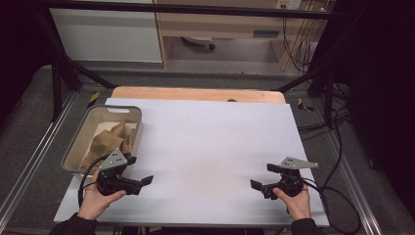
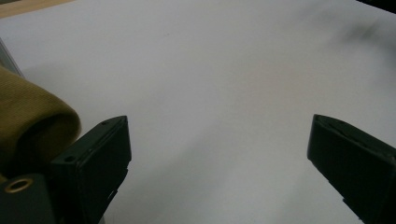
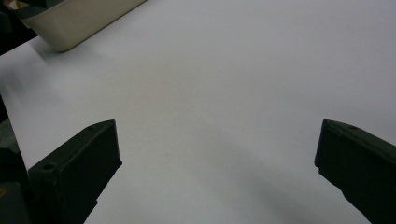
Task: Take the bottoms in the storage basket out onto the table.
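**Both claws wide, nothing held**

High view: left gripper [image 1: 142,182] low at the near left of the white sheet [image 1: 210,147], just beside the grey bin [image 1: 78,147], jaws spread and pointing inward. Brown cloth [image 1: 108,142] heaped inside the bin. Right gripper [image 1: 259,185] at the near right, jaws spread too, well apart from the left.

Left gripper view: jaws wide, bare sheet [image 2: 210,84] between them; a fold of brown cloth [image 2: 32,121] close at the left edge, beside one jaw.

Right gripper view: jaws wide over the bare sheet [image 3: 224,93]; bin [image 3: 79,18] far off at the top left.
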Action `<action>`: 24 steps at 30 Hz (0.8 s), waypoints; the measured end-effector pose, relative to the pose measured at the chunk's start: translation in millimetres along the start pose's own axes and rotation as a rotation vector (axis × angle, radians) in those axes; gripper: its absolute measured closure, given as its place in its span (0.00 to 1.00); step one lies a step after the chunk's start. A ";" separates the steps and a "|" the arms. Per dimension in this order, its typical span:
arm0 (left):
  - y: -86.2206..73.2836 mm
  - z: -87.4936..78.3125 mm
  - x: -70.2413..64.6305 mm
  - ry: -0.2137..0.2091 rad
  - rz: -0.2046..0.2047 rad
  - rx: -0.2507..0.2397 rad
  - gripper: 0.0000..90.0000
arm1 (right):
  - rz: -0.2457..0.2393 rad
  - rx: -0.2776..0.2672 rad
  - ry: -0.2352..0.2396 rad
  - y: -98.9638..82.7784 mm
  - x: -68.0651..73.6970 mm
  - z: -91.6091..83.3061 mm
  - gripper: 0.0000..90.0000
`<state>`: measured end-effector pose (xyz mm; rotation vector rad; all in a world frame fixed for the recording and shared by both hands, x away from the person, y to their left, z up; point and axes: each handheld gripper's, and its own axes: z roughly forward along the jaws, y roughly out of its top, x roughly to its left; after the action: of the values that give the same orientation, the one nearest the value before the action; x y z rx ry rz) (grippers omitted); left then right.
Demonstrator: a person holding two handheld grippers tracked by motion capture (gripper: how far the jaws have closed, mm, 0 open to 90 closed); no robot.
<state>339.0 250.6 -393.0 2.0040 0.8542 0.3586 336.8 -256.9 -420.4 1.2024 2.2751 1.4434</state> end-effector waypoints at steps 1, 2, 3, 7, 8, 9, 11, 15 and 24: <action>0.1 -0.3 0.3 0.000 0.001 0.000 0.07 | -0.002 0.003 0.000 -0.1 -0.1 0.1 0.01; 0.1 -0.6 0.4 0.001 0.001 0.001 0.07 | 0.001 0.005 -0.001 -0.2 0.3 0.2 0.01; 0.1 -0.8 0.5 0.002 -0.002 0.002 0.07 | -0.001 0.005 -0.003 -0.2 0.1 0.4 0.01; -0.2 -1.8 0.2 0.004 0.000 0.002 0.07 | -0.005 0.012 0.000 -0.4 0.1 1.1 0.01; -0.3 -2.0 0.1 0.004 0.000 0.004 0.06 | -0.004 0.011 -0.001 -0.4 0.1 1.5 0.01; -0.3 -2.3 0.2 0.005 0.001 0.006 0.06 | -0.004 0.011 -0.003 -0.4 0.0 1.4 0.01; -0.2 -2.9 0.4 0.007 0.000 0.007 0.06 | -0.005 0.011 -0.003 -0.4 0.0 1.2 0.01; 0.0 -4.6 -0.3 0.011 0.002 0.010 0.06 | -0.004 0.013 -0.001 -0.4 0.3 1.3 0.01; 3.2 -10.1 -0.4 0.022 0.005 0.009 0.06 | -0.004 0.014 -0.003 -0.2 0.0 1.6 0.01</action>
<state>334.5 255.6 -384.7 2.0141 0.8656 0.3806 337.6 -255.8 -421.3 1.2022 2.2889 1.4256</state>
